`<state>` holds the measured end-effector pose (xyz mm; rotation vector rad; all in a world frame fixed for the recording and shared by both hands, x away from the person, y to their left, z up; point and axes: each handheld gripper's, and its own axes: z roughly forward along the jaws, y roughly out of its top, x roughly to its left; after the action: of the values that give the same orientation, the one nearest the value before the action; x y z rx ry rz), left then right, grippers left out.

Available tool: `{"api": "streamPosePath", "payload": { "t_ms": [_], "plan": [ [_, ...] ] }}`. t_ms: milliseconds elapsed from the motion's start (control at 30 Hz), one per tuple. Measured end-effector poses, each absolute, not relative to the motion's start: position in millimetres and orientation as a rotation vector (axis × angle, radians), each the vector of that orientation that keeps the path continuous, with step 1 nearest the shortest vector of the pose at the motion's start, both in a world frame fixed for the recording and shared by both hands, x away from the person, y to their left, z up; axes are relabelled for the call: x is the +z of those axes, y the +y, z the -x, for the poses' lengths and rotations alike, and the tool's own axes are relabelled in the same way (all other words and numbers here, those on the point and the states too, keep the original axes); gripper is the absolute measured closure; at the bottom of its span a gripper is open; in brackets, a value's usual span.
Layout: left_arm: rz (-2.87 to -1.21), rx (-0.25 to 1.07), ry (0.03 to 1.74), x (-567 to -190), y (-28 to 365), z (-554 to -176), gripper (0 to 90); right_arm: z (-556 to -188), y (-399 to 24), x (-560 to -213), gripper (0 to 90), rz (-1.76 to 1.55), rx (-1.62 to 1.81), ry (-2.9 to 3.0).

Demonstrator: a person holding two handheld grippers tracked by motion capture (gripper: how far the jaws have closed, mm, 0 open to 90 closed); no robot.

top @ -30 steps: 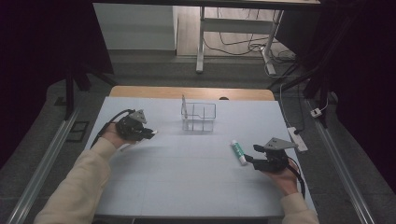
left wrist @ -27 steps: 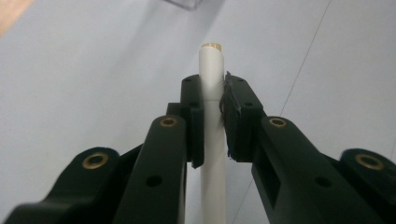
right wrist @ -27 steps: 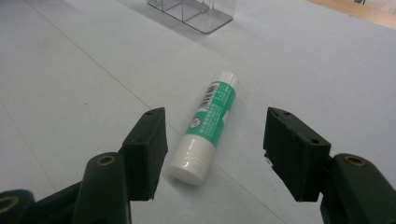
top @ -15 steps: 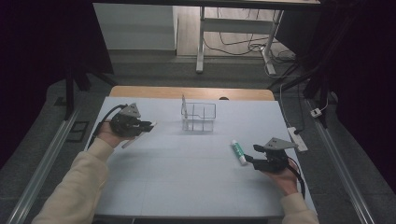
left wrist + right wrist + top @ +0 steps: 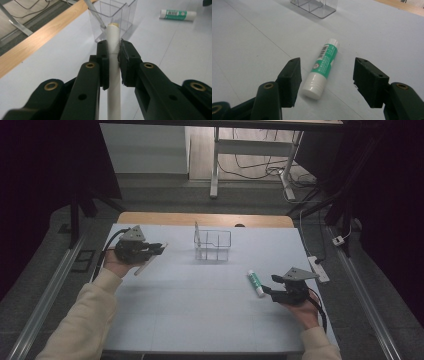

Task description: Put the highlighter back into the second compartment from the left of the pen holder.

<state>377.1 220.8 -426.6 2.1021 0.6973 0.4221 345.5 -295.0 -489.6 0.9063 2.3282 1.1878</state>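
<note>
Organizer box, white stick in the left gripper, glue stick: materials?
Organizer box: clear rigid plastic, likely acrylic; the table shows through its glossy walls.
White stick, clamped in the left gripper: smooth matte white shaft with a tan tip; plastic or coated wood, can't tell.
Glue stick: glossy white plastic tube with a green printed label.

The pale grey-blue bench top takes up the middle, with a light wooden strip along its far edge. Metal rails run down both flanks over grey carpeted floor. Beyond, white metal desk legs stand on a wood-toned floor, black cables looping between them (quite a tangle). A white power strip lies by the bench's right edge. Both sides sink into darkness.
</note>
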Motion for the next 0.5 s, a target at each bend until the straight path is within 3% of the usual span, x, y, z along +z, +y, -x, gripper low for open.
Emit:
{"api": "streamPosePath", "payload": {
  "t_ms": [500],
  "plan": [
    [-2.013,0.439,0.692,-417.2,209.6,-379.2,78.9,-345.6,-295.3,-489.7,38.8,-0.909,1.179,2.325]
  ]
}}
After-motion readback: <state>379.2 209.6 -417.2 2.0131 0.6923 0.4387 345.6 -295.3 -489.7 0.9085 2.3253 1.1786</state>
